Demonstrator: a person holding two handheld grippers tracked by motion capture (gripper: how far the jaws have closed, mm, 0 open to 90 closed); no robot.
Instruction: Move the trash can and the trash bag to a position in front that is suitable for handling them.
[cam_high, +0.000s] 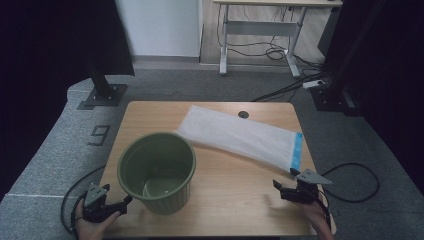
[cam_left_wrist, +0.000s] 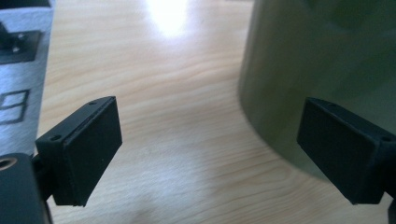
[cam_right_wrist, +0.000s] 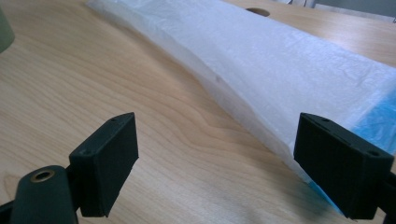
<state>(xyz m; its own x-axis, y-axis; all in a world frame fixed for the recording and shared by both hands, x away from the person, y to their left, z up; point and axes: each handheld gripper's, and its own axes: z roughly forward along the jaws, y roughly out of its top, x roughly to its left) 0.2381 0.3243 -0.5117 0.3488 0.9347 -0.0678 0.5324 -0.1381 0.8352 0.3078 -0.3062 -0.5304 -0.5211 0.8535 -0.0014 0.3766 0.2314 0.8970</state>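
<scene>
A round green bin (cam_high: 157, 172) stands upright on the wooden table (cam_high: 235, 195), left of centre; its side (cam_left_wrist: 322, 65) looms close in the left gripper view. A flat white plastic bag (cam_high: 240, 135) with a blue end strip (cam_high: 298, 151) lies slanted across the back right of the table, and its white sheet (cam_right_wrist: 261, 60) runs past the right gripper. My left gripper (cam_high: 124, 202) is open at the table's front left corner, just left of the bin, its jaws wide apart (cam_left_wrist: 210, 158). My right gripper (cam_high: 278, 187) is open near the front right edge, close below the bag's blue end (cam_right_wrist: 217, 165).
A cable hole (cam_high: 243, 114) sits at the table's back edge. Grey carpet (cam_high: 60, 145) surrounds the table, with black stand bases (cam_high: 102, 95) at the back left and right, cables on the floor, and a white desk frame (cam_high: 260, 30) behind.
</scene>
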